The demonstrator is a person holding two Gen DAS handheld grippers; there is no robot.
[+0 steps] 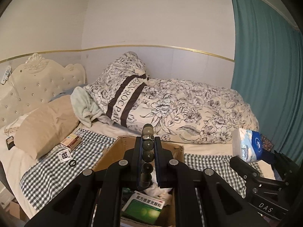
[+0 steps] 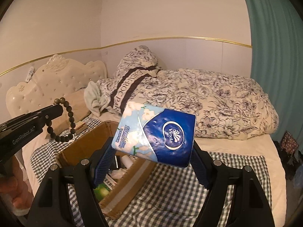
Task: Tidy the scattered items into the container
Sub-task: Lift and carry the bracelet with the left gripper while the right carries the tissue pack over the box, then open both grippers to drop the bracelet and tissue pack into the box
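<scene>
My left gripper (image 1: pixel 148 143) is shut on a dark bead bracelet (image 1: pixel 147 152) and holds it above the open cardboard box (image 1: pixel 106 155); the bracelet hangs from it in the right wrist view (image 2: pixel 64 121). My right gripper (image 2: pixel 151 151) is shut on a blue and white tissue pack (image 2: pixel 157 135), held in the air just right of the box (image 2: pixel 128 185); the pack also shows in the left wrist view (image 1: pixel 248 144). The box holds a green medicine box (image 1: pixel 144 208) and white crumpled items.
On the checked cloth (image 1: pixel 56 172) left of the box lie an orange-white carton (image 1: pixel 71 141), a small sachet (image 1: pixel 65 154) and a black ring (image 1: pixel 72 163). A beige pillow (image 1: pixel 45 124), a floral duvet (image 1: pixel 189 109) and a teal curtain (image 1: pixel 265 75) surround the area.
</scene>
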